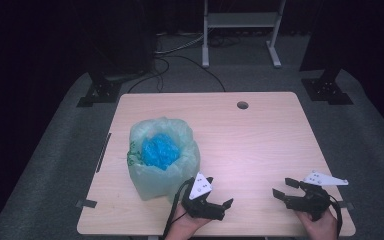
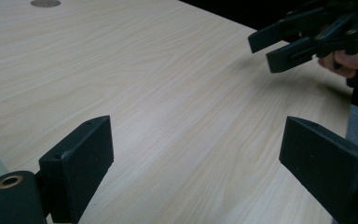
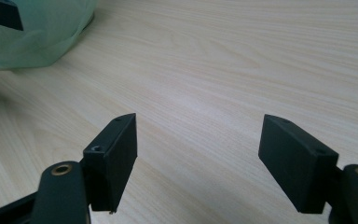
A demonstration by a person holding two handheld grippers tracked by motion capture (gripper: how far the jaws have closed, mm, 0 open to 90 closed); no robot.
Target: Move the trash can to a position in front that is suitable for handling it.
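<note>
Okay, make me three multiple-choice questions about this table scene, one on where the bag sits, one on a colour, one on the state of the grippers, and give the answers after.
1. Where does the pale green plastic bag sit on the table?
A. On the left half, near the left gripper
B. At the far right corner
C. Over the round hole

2. What colour is the crumpled stuff inside the bag?
A. Red
B. Blue
C. Yellow

3. How do the two grippers stand?
A. Both shut on the bag
B. One open, one clamped on a cup
C. Both open, holding nothing

Answers:
1 A, in the high view the bag stands just beyond the left gripper, apart from the hole.
2 B, blue material shows through the bag's open top.
3 C, bare tabletop shows between the jaws of the left gripper and of the right gripper.
</note>
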